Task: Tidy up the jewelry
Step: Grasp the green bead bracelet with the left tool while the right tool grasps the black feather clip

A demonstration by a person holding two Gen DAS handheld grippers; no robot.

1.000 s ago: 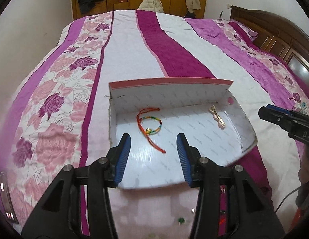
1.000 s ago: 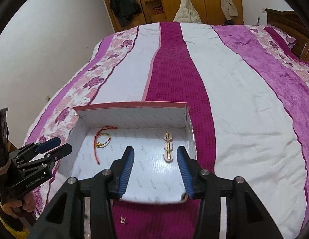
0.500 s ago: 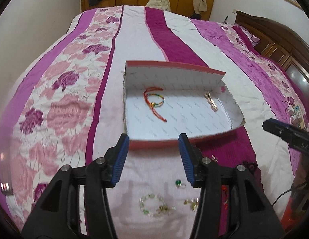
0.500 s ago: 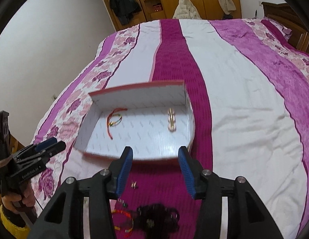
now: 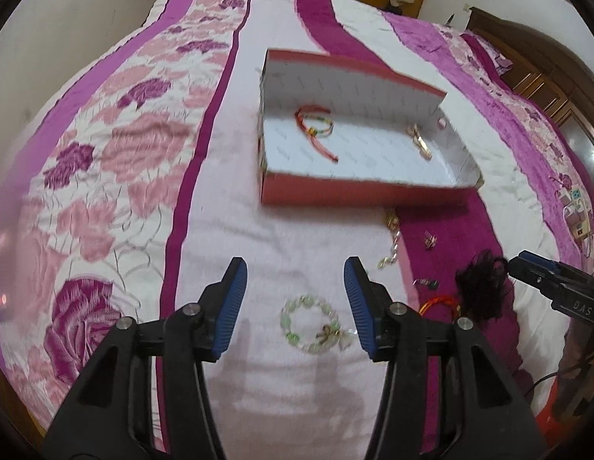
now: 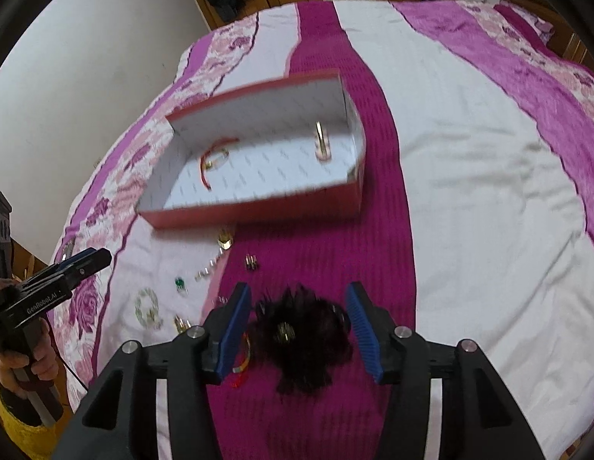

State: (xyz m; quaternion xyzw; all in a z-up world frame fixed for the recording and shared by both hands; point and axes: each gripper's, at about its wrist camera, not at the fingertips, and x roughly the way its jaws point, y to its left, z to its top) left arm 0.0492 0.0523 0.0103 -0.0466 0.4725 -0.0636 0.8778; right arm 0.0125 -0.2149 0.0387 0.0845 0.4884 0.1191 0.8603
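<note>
My left gripper (image 5: 295, 303) hung spread above the green bead bracelet (image 5: 310, 324), nothing between its blue ribbed pads (image 5: 231, 306), which stood clear of the bedspread (image 5: 227, 222). My worry there was the quilt: soft, puckered fabric that a closing pad could pinch up together with the beads, and smooth round beads on a loose ring could roll out of a ridged grip. A small charm cluster on the bracelet's lower right might also snag.

Further right, the red cardboard box (image 5: 358, 193), white inside with thin walls, sat ahead on the bed and already held a red cord bracelet (image 5: 316, 130) and a gold hair clip (image 5: 421, 142). It was light; a careless nudge on its near wall would probably have slid or tipped it.

Between the box and my hands lay the loose pieces: a clear bead chain (image 5: 390, 245), small gold earrings (image 6: 251, 261), a green stud (image 6: 178, 283).

My right gripper (image 6: 297, 326) was opening, its jaws either side of the black frilly hair tie (image 6: 304, 341) but not pressing it. That fluffy, shapeless tuft hid an orange cord (image 6: 241, 368) at its left edge, so I judged I might lift both at once, or catch only the frill and drop it.
</note>
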